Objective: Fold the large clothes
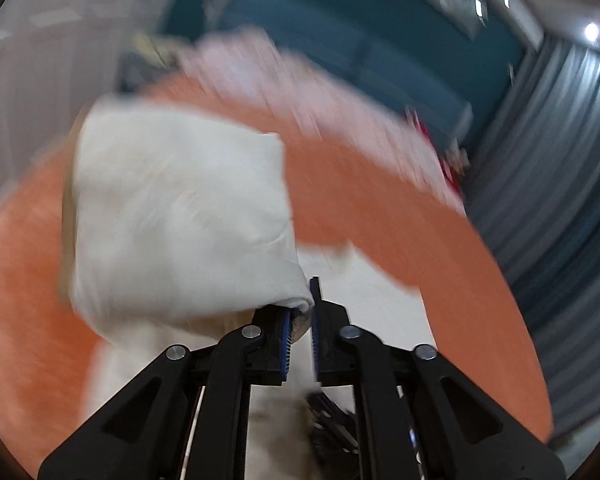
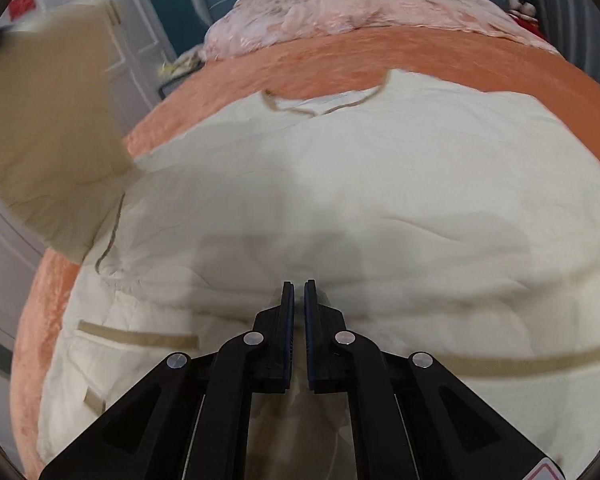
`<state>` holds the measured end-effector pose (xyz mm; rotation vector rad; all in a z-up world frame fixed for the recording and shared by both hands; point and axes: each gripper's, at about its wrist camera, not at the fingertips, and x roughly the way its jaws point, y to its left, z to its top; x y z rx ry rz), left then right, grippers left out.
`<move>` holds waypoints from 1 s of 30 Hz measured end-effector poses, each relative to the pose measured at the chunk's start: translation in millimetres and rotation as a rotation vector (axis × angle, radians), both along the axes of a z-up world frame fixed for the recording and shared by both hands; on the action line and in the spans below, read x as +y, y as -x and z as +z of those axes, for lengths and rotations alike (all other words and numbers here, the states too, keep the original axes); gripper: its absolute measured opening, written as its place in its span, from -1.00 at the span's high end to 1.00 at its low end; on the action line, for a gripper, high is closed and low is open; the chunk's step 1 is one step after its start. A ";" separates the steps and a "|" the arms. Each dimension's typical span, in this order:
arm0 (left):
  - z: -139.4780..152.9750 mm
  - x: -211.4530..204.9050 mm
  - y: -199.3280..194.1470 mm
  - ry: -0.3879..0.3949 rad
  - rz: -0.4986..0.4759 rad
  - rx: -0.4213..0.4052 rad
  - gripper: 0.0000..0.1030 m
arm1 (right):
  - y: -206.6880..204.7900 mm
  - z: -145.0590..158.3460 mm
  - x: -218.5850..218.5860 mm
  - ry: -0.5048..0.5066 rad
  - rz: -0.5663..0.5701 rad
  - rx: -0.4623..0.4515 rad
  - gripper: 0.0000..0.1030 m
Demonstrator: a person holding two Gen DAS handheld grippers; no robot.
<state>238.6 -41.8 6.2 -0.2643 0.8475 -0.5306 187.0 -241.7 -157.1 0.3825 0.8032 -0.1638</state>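
On the bed [image 2: 340, 56], the cream garment [image 2: 340, 184] lies spread flat, collar at 12 o'clock. My left claw [image 1: 302, 312] is clenched on a sleeve [image 1: 180, 208], lifted clear of the bedspread; from the right wrist it shows as a tan blur at 9 o'clock. My right claw [image 2: 299, 300] is clenched over the hem, likely pinching cloth, though I can't confirm that. Step, as I read it: fold the sleeve in across the body. Keep the grip, carry it low, lay it flat, no bunching. No containers in view.
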 end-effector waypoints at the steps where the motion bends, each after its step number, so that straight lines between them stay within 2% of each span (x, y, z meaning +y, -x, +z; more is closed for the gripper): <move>1: -19.0 -20.9 -1.4 -0.004 -0.034 0.059 0.72 | 10.9 3.9 -6.3 -0.002 -0.022 -0.014 0.81; 2: -35.5 -37.2 -3.3 -0.019 -0.049 0.108 0.48 | 20.3 5.8 -13.0 -0.012 -0.040 -0.022 0.80; 3: -54.2 -52.4 -1.0 -0.051 -0.048 0.159 0.36 | 30.8 8.0 -21.1 -0.026 -0.057 -0.031 0.80; 5: -69.5 -55.1 6.5 -0.037 -0.024 0.185 0.11 | 46.5 11.8 -35.3 -0.035 -0.088 -0.039 0.77; 6: -70.7 -44.6 11.2 0.001 0.000 0.176 0.05 | 53.0 14.3 -41.3 -0.036 -0.094 -0.047 0.73; 7: -69.3 -31.6 13.7 0.027 0.026 0.164 -0.11 | 56.8 16.1 -44.0 -0.033 -0.098 -0.050 0.73; 10: -59.1 23.3 8.0 0.093 0.159 0.104 -0.30 | 55.6 26.6 -52.0 -0.043 -0.099 -0.079 0.72; 12: -58.9 66.5 -3.5 0.128 0.271 0.110 -0.31 | 49.8 32.3 -51.7 -0.052 -0.096 -0.104 0.57; 14: -74.5 100.3 -24.7 0.149 0.348 0.184 -0.32 | 41.9 36.0 -47.7 -0.049 -0.091 -0.122 0.51; 17: -99.8 118.4 -50.4 0.158 0.395 0.268 -0.31 | 27.3 43.2 -35.3 -0.033 -0.066 -0.135 0.51; 19: -117.3 125.5 -57.1 0.109 0.408 0.293 -0.12 | 16.4 47.2 -26.6 0.003 -0.042 -0.129 0.52; 21: -131.7 122.4 -60.8 0.048 0.397 0.283 0.00 | 0.8 45.0 -14.3 0.064 -0.001 -0.101 0.65; 22: -135.7 119.1 -61.8 0.022 0.394 0.282 0.17 | -4.2 41.4 -9.3 0.085 0.012 -0.087 0.68; 23: -141.5 115.6 -62.6 -0.004 0.389 0.282 0.24 | -11.9 34.5 -5.2 0.111 0.025 -0.060 0.73; 27: -159.2 104.2 -52.1 -0.094 0.373 0.238 0.34 | -27.1 7.2 0.0 0.174 0.039 0.018 0.85; 30: -169.5 97.2 -47.3 -0.148 0.355 0.183 0.34 | -26.6 -5.5 -2.7 0.168 0.039 0.022 0.89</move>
